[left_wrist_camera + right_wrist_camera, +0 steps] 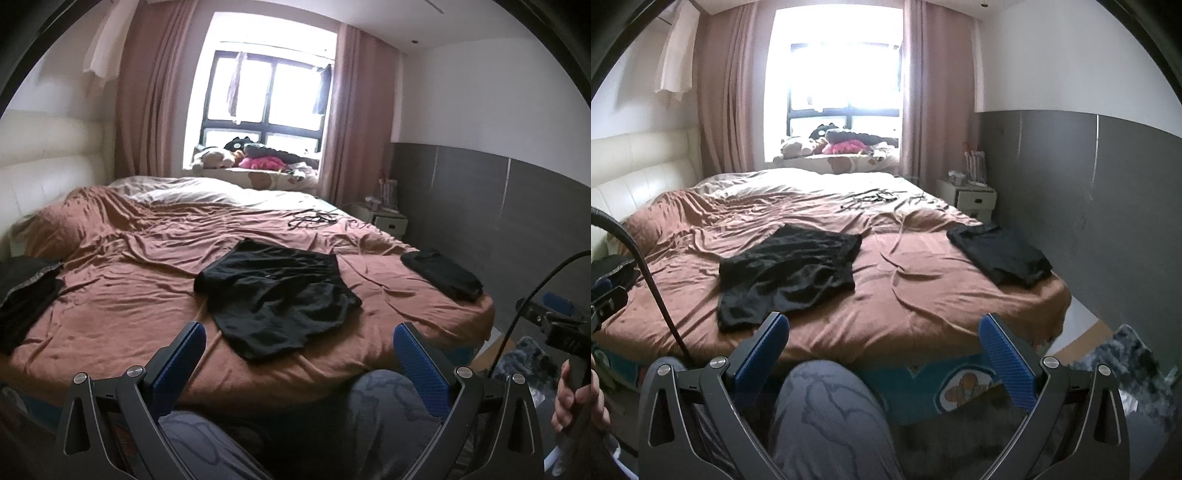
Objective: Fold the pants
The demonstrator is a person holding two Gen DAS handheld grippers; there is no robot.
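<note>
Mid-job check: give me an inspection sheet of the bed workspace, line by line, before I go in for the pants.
Surface: bed with wrinkled brown cover, cream bedding at the far side.
Job's things: black pants spread flat mid-bed, unfolded, untouched.
Clutter: folded dark garment near the right edge; dark clothes pile at the left edge.
Grippers: left gripper and right gripper both short of the bed, jaws open, empty.
Cables: black tangle on the far bedding; gripper cable hanging left.
Surroundings: window, pink curtains, nightstand, toys on the sill.
</note>
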